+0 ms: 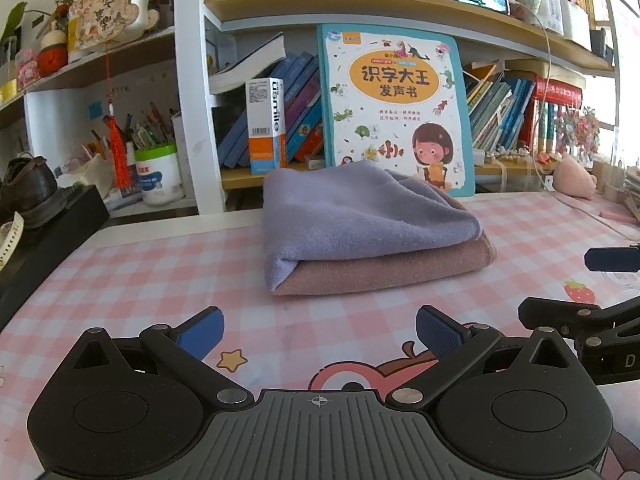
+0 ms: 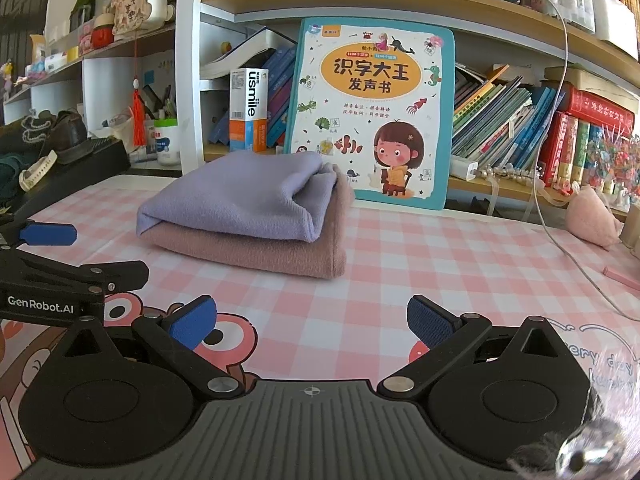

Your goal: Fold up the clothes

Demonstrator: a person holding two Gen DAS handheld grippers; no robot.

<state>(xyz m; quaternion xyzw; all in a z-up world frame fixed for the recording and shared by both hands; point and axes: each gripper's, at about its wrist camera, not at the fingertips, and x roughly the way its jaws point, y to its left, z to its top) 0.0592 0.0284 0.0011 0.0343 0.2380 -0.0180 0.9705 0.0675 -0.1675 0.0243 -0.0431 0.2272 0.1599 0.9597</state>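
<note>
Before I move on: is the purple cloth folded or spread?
Folded: the purple cloth lies doubled over, rounded fold edge showing, stacked on the pink cloth.

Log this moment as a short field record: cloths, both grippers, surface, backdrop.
cloths: purple cloth folded, lying on top of folded pink cloth; one stack
stack position: on the checked tablecloth, ahead of both grippers, touched by neither
left gripper: open, holding nothing, low over the cloth-covered table
right gripper: open, holding nothing, beside the left one
backdrop: picture book standing upright behind the stack, against the bookshelf
fold state: both cloths look already folded
</note>
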